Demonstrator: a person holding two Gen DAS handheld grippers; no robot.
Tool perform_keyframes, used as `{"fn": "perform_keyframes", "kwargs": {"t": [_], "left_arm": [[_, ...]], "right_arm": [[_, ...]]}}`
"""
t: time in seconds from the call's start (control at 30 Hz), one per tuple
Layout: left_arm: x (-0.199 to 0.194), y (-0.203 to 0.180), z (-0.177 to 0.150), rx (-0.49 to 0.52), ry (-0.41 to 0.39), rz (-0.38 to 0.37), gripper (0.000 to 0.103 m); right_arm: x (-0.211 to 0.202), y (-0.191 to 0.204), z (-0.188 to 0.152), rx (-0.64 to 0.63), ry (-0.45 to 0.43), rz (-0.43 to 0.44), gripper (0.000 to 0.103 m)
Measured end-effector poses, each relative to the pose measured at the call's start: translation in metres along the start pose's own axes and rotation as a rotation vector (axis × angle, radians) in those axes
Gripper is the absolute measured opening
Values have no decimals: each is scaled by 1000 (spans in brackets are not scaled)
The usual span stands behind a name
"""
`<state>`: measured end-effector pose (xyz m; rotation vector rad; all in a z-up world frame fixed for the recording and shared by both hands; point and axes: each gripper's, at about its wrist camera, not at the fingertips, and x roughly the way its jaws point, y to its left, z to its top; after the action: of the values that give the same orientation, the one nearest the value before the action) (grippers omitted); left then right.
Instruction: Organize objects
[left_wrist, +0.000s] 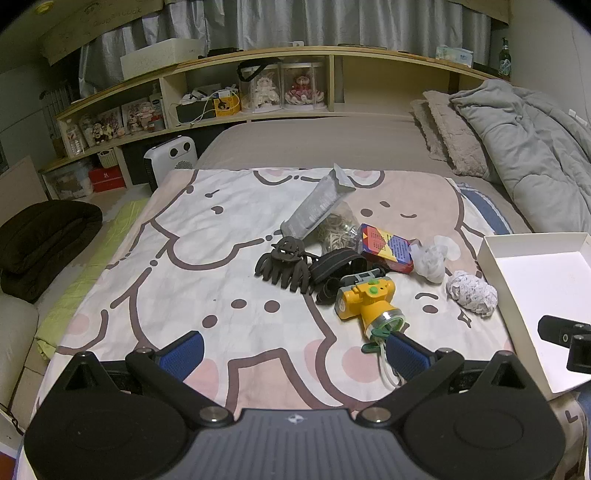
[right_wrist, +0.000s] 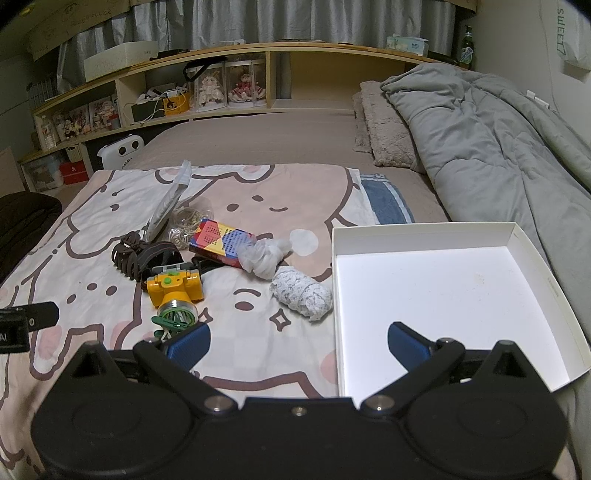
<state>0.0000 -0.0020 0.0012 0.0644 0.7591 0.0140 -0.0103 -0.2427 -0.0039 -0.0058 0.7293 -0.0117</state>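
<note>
Crumpled paper ball (right_wrist: 301, 297) beside white box (right_wrist: 532, 243)

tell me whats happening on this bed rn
A person holds a gripper in each hand above a cartoon blanket. A small pile sits there: yellow headlamp, brown hair claw, colourful box, crumpled paper ball. The white tray beside them holds nothing. The left gripper and right gripper are open, holding nothing.
</note>
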Motion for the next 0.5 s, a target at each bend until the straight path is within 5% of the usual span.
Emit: {"fn": "perform_keyframes", "kwargs": {"t": [0.5], "left_arm": [[0,0,0,0,0,0,103]], "right_arm": [[1,1,-1,1,1,0,103]]}}
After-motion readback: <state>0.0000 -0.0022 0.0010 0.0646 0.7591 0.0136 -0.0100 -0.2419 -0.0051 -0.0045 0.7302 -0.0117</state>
